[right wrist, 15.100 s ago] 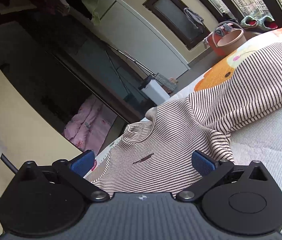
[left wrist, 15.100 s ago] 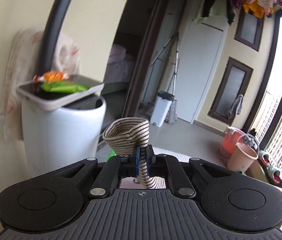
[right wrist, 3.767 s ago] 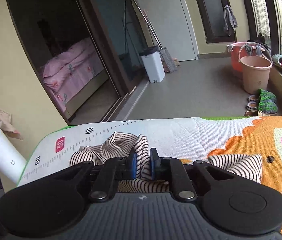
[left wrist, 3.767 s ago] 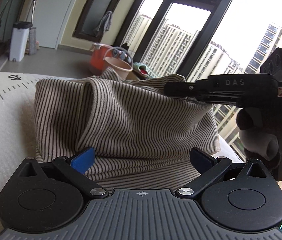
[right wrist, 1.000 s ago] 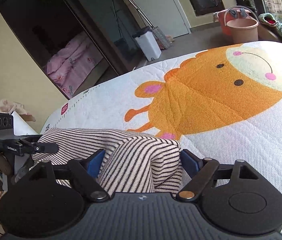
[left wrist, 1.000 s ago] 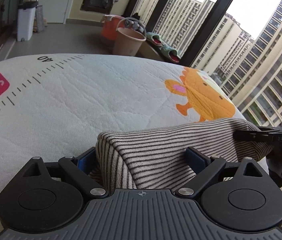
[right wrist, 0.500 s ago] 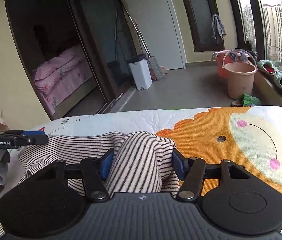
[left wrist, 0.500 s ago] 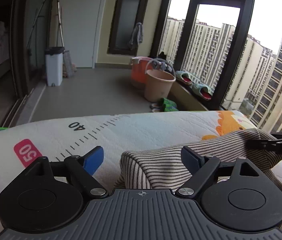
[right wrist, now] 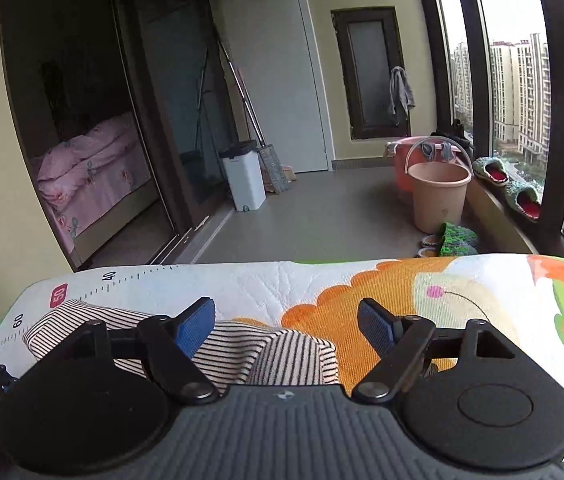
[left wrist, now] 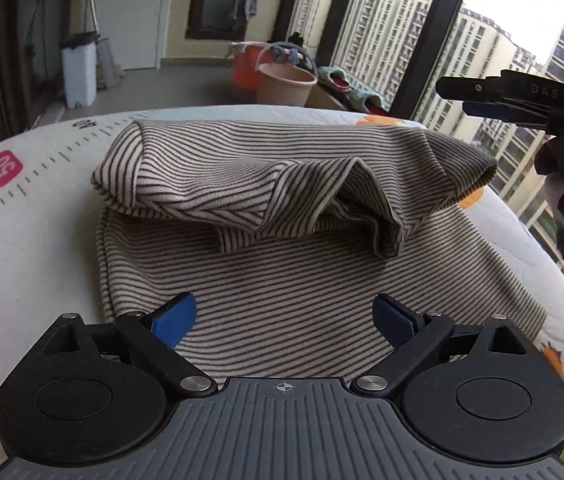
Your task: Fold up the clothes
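A beige garment with thin dark stripes (left wrist: 282,248) lies folded on the printed mat (left wrist: 34,216), its upper part doubled over in a loose roll across the far side. My left gripper (left wrist: 284,320) is open and empty, just above the garment's near flat part. My right gripper (right wrist: 286,326) is open and empty, raised above the garment's right end (right wrist: 282,356). It also shows in the left wrist view at the upper right (left wrist: 522,98), clear of the cloth.
The mat has a ruler print with a red "50" tag (left wrist: 3,168) and an orange cartoon animal (right wrist: 362,312). Beyond its far edge is a balcony floor with a pink bucket (right wrist: 438,196), a white bin (right wrist: 244,180), slippers and tall windows.
Both grippers have let go of the garment and pulled back. The right gripper, shut round a bunched fold half a second ago, now stands open above it. The garment lies spread out, doubled over.
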Demonstrator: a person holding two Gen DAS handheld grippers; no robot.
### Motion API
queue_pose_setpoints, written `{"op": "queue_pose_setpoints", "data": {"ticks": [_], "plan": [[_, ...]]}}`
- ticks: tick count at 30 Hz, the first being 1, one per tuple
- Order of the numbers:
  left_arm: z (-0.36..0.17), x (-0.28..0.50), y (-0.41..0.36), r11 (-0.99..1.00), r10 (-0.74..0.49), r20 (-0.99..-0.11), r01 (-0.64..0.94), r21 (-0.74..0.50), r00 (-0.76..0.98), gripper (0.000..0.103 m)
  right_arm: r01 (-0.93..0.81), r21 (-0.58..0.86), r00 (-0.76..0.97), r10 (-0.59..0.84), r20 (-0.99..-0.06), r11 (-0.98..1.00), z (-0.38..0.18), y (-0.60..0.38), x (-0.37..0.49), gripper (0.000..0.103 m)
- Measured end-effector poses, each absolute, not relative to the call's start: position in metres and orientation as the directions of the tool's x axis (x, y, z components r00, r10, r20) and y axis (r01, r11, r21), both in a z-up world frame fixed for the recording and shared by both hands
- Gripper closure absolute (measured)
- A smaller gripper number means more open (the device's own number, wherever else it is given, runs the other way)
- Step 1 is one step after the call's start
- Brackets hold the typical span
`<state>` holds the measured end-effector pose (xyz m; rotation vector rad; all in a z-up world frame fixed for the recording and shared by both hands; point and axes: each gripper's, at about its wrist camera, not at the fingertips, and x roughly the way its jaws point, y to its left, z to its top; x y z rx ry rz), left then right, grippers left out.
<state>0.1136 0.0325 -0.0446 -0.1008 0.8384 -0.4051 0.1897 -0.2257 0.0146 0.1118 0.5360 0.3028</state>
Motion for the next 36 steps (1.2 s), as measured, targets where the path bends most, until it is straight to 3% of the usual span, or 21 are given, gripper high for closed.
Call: {"op": "queue_pose_setpoints", "data": {"ticks": [7, 18, 23, 24, 27, 28, 30, 36], "plan": [[-0.047, 0.068, 0.034, 0.891, -0.454, -0.671, 0.328, -0.315, 0.586, 0.001, -0.337, 0.164, 0.727, 0.367, -0.58, 0.927, 0.022, -0.176, 0.215, 0.017], [-0.054, 0.048, 0.045, 0.855, -0.519, -0.598, 0.374, -0.36, 0.61, 0.0, -0.393, 0.08, 0.633, 0.332, -0.7, 0.916, -0.026, -0.092, 0.285, 0.015], [-0.057, 0.045, 0.047, 0.842, -0.539, -0.572, 0.389, -0.373, 0.618, 0.0, -0.36, 0.305, 0.535, 0.463, -0.706, 0.882, -0.048, -0.105, 0.295, 0.015], [-0.056, 0.046, 0.046, 0.843, -0.538, -0.571, 0.39, -0.372, 0.62, 0.0, -0.359, 0.326, 0.528, 0.478, -0.702, 0.874, -0.048, -0.107, 0.292, 0.019], [-0.055, 0.048, 0.043, 0.844, -0.536, -0.568, 0.392, -0.366, 0.624, 0.0, -0.396, 0.349, 0.506, 0.519, -0.689, 0.85, -0.04, -0.11, 0.279, 0.052], [-0.055, 0.049, 0.043, 0.845, -0.535, -0.567, 0.392, -0.364, 0.626, 0.0, -0.4, 0.349, 0.504, 0.522, -0.688, 0.847, -0.036, -0.111, 0.273, 0.058], [-0.055, 0.049, 0.042, 0.844, -0.536, -0.561, 0.394, -0.364, 0.63, 0.0, -0.419, 0.343, 0.497, 0.529, -0.688, 0.841, -0.027, -0.111, 0.259, 0.062], [-0.056, 0.052, 0.047, 0.83, -0.556, -0.542, 0.386, -0.402, 0.63, 0.0, -0.489, 0.313, 0.478, 0.55, -0.685, 0.814, -0.013, -0.119, 0.209, 0.062]]}}
